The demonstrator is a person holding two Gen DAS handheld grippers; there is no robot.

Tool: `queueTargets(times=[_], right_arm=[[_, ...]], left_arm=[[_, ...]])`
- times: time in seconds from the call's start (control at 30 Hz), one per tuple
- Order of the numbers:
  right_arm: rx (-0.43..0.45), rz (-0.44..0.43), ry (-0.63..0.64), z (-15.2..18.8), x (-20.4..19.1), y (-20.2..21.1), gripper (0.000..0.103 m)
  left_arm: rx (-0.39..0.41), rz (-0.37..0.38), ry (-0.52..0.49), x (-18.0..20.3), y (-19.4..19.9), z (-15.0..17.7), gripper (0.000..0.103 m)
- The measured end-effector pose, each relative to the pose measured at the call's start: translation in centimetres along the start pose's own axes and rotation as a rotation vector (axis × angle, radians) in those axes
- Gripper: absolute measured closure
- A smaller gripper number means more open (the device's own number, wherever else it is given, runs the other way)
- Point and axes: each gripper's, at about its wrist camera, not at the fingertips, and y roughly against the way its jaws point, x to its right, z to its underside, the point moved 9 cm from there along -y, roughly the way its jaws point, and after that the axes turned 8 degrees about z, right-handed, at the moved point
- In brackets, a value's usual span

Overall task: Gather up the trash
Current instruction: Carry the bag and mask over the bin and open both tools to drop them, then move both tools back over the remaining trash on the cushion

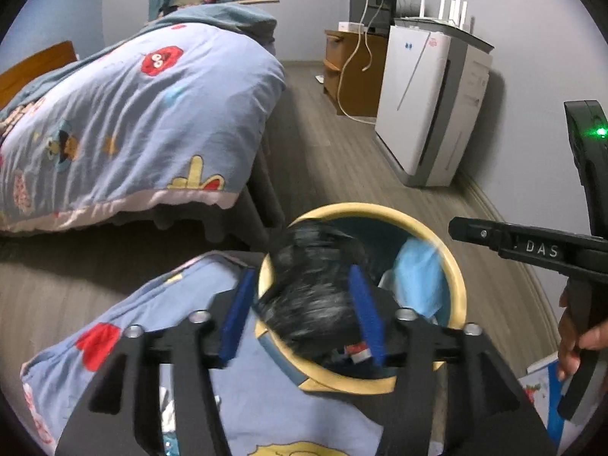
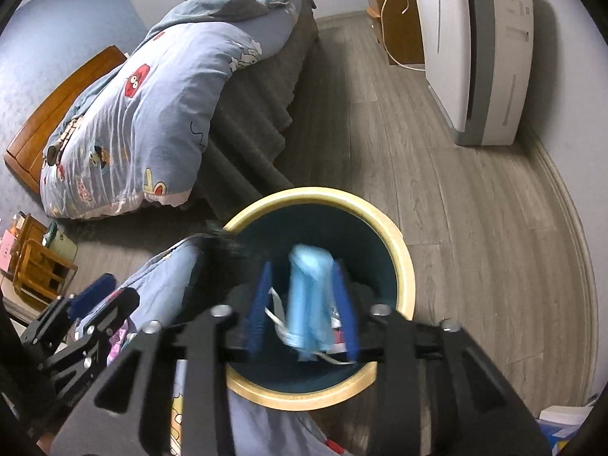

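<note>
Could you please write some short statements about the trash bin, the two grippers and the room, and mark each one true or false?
1. The round bin with the yellow rim stands on a wooden floor. True.
2. A black crumpled bag lies between the blue fingers of the left gripper. True.
3. The thing between the fingers of the right gripper is a red can. False: it is a light blue plastic bag, above the opening of the bin.
4. The bed carries a plain white blanket. False: the quilt is blue with cartoon prints.
5. A tall white appliance stands by the wall. True.
</note>
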Motion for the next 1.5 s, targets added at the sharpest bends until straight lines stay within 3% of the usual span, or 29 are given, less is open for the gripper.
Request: queueTargets(times=[0.07,0.2,0.33,0.43,0.67,0.83,1.0,1.3,1.5], right_arm=[[0.006,0.001,0.001,-0.1,-0.1,0.2,0.055],[0.024,0.011,0.023,-0.3,-0.8,0.6,0.038],[0.053,0.021,0.055,-0.6,-1.7,1.2,0.016],[0.082,0.018,0.094,-0.8,-2.9,2.0,0.007],[0.130,-0.035,0.210,-0.7,-8.2,4.2,0.006],[0.143,-0.079,0.304,0.5,-13.1,5.4,0.006],[0.125,-0.118,0.373,2.5,-17.5,5.8,0.006],[0.017,-0.130,0.530,9.1,-24.7,3.9,0.006],[-0.049,-0.088,0.568,12.6,-26.5,1.6,0.006]], left_arm=[[-0.004,-0.005,0.004,-0.4,0.4,0.2,0.045],[0.008,-0.022,0.009,-1.1,1.8,0.6,0.028],[0.015,-0.063,-0.003,-2.2,4.0,1.3,0.019],[0.015,-0.090,-0.009,-3.1,6.3,1.9,0.016],[0.017,-0.186,0.014,-8.0,13.7,4.4,0.013],[0.033,-0.277,0.092,-12.8,19.6,7.4,0.011],[0.034,-0.348,0.189,-17.2,23.1,11.5,0.011],[0.010,-0.363,0.338,-22.5,24.5,17.9,0.011],[-0.115,-0.362,0.405,-24.7,21.7,23.0,0.011]])
